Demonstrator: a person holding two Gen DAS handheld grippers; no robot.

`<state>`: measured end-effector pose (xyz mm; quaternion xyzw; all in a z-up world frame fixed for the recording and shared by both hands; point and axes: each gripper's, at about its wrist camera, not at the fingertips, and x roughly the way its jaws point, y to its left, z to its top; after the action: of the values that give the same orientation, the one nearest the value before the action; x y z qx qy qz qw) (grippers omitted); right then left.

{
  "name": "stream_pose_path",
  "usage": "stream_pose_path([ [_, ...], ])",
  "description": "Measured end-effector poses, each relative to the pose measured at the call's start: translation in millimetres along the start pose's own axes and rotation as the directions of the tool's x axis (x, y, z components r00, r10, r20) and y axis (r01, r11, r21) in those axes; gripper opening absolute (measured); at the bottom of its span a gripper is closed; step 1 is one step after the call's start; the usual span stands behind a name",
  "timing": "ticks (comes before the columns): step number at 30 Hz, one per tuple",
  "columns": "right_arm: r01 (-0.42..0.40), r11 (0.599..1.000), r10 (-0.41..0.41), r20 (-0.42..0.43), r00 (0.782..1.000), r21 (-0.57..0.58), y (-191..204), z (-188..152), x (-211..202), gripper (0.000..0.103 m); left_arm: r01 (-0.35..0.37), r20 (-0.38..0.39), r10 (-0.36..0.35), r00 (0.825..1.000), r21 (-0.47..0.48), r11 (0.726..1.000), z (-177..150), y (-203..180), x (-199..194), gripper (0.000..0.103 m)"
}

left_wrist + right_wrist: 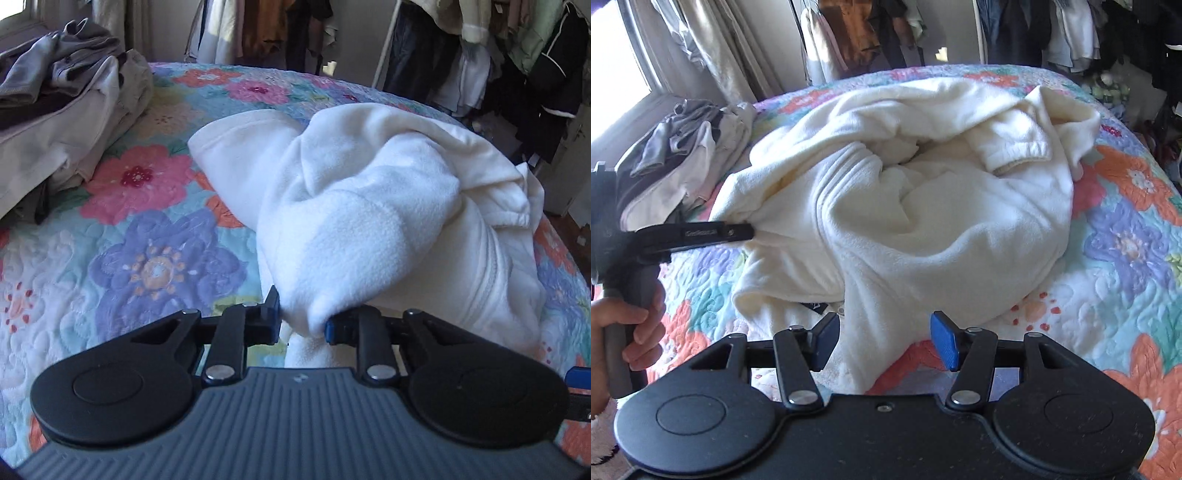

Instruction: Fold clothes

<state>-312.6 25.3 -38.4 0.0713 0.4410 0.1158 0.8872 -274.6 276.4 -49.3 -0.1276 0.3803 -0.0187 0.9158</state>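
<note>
Two hand-held grippers work over one cream-white fleece garment (894,192) that lies bunched in a heap on the bed's floral quilted cover (1126,229), near the middle of the bed. The left hand-held gripper (301,319) is pinching a fold at the garment's near left edge; its blue pads press the fleece from both sides, and in the right wrist view its black finger meets the cloth at the heap's left side, with the person's hand (635,325) on the grey handle. The right hand-held gripper (886,341) stands spread, its blue pads apart on either side of a tongue of fleece that hangs toward the near edge; the pads do not appear to press it.

My reading is that the step in hand is getting hold of the garment so it can be opened out flat, before any fold is made. The next move probably calls for the right pads to close on that near tongue, then for both hands to lift and draw apart so the twisted bulk shakes loose.

As it lies, the heap has no clean axis; its longer run goes roughly from near left to far right, with a ribbed cuff (1015,155) on the far right side. A pile of grey and beige clothes (683,162) sits at the far left of the bed.
</note>
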Motion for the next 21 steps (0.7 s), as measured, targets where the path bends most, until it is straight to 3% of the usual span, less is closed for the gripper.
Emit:
stream_pose_path([
  [3,-0.028,0.999,0.028,-0.019,0.999,0.018,-5,-2,-9,0.061,0.019,0.02,-0.017,1.0,-0.074,0.997,5,27,-12,0.015],
  [4,-0.039,0.999,0.04,-0.032,0.999,0.021,-7,-2,-11,0.061,0.012,0.024,-0.01,1.0,-0.092,0.996,6,34,-14,0.008],
  [6,-0.054,0.998,0.055,-0.056,0.997,0.01,-8,-1,-16,0.061,0.004,0.014,-0.003,1.0,-0.096,0.995,7,42,-12,0.006],
  [10,-0.046,0.998,0.048,-0.062,0.997,0.037,-14,10,-19,0.063,0.144,-0.05,-0.159,0.986,-0.225,0.964,-1,54,-5,0.007],
  [11,-0.056,0.996,0.06,-0.064,0.996,0.066,-18,12,-17,0.064,0.158,-0.056,-0.174,0.983,-0.225,0.962,-3,52,-6,0.007],
  [14,-0.091,0.977,0.108,-0.077,0.991,0.192,-34,11,-7,0.064,0.115,-0.079,-0.126,0.989,-0.125,0.985,-14,33,-14,0.009],
  [17,-0.057,0.93,0.084,-0.059,0.995,0.362,-48,-6,2,0.064,0.106,-0.154,-0.118,0.981,-0.08,0.991,-25,22,-15,0.027],
  [18,-0.027,0.909,0.059,-0.064,0.996,0.416,-54,-14,2,0.064,0.093,-0.188,-0.105,0.977,-0.072,0.993,-28,19,-14,0.043],
  [20,0.022,0.849,0.001,-0.043,0.999,0.528,-65,-37,-4,0.066,0.071,-0.218,-0.08,0.973,-0.051,0.996,-29,13,-9,0.049],
  [21,-0.009,0.831,0.032,-0.032,0.999,0.556,-67,-49,-5,0.066,0.06,-0.218,-0.065,0.974,-0.028,0.998,-29,10,-8,0.049],
])
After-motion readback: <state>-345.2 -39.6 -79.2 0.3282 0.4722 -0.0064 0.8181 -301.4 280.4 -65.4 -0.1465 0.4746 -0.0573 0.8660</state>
